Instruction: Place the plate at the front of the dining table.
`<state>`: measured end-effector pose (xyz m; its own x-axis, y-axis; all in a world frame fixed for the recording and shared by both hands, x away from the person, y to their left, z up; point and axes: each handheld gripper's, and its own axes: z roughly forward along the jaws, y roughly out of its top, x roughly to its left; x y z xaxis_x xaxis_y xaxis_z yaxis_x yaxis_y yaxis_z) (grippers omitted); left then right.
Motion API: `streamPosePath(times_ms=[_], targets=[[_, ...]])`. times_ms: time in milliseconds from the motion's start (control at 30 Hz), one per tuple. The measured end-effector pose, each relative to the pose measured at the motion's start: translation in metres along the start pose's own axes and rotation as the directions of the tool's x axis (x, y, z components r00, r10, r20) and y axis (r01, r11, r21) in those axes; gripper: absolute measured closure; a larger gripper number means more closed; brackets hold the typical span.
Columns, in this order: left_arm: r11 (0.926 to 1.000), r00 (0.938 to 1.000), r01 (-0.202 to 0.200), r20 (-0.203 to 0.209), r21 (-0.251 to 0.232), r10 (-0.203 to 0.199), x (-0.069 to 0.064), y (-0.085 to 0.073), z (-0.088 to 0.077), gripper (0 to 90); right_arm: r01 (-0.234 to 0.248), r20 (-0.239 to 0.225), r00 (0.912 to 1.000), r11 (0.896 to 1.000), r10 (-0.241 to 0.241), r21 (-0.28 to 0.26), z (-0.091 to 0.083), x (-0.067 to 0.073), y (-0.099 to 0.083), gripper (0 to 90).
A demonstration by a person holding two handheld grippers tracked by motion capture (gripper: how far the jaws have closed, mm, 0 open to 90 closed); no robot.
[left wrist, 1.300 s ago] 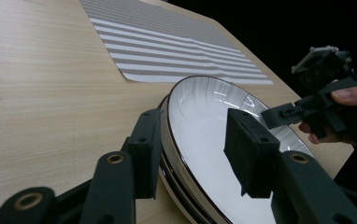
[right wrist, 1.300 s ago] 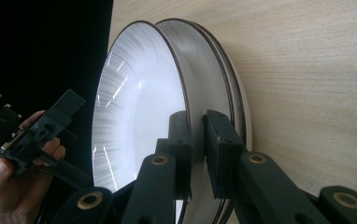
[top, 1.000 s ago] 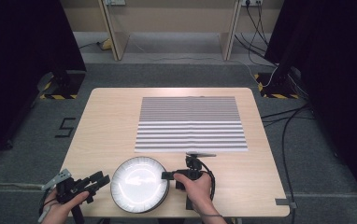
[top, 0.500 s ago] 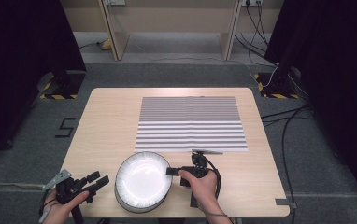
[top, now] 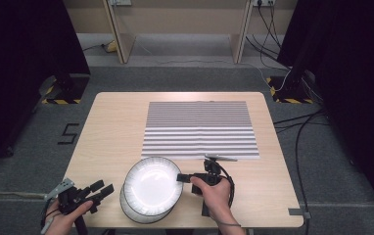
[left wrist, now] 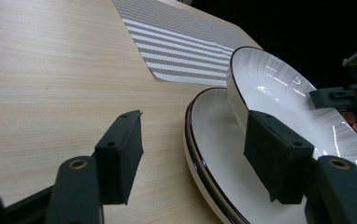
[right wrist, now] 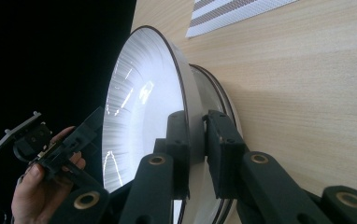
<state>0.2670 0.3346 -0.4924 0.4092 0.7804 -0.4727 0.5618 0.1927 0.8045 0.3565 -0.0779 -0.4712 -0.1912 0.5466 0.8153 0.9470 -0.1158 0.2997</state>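
1. High view: near the front edge of the wooden table [top: 111, 132] the upper plate [top: 151, 184] sits tilted over the lower plate [top: 131, 211]. The right gripper [top: 181, 178] pinches the upper plate's right rim. The left gripper [top: 107, 191] stands just left of the plates, its jaws spread and having just been opening, nothing between them. The striped placemat [top: 199, 128] lies farther back, clear of the plates
2. Left gripper view: the two black jaws stand wide apart and bare; one hangs over the table [left wrist: 50, 70], the other over the lower plate [left wrist: 209, 140]. The upper plate [left wrist: 279, 88] leans up from it, with the right gripper [left wrist: 340, 93] at its far rim
3. Right gripper view: the right gripper [right wrist: 196, 149] is clamped on the rim of the upper plate [right wrist: 139, 102], one pad inside, one outside. The lower plate [right wrist: 218, 98] lies flat on the table behind it. The left gripper [right wrist: 81, 133], held in a hand [right wrist: 36, 191], shows beyond the plate
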Motion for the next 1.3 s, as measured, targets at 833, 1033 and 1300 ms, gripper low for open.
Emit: streamPosePath(times_ms=[833,1033,1300], targets=[[0.9998,0.9997,0.019,0.014,0.000,-0.019,-0.001,-0.001,0.001,36.5,-0.021,0.004,0.9998,0.999,0.021,-0.044,-0.019,-0.004,0.010,79.8],[0.9999,0.9998,0.015,0.014,0.001,-0.015,-0.002,-0.001,0.001,36.5,-0.016,0.009,0.9998,0.998,0.016,-0.061,-0.023,-0.005,0.013,79.6],[0.9998,0.9997,0.018,0.014,0.004,-0.018,-0.002,-0.001,0.002,36.5,-0.022,0.002,0.9998,0.997,0.022,-0.070,-0.026,-0.004,0.015,79.4]])
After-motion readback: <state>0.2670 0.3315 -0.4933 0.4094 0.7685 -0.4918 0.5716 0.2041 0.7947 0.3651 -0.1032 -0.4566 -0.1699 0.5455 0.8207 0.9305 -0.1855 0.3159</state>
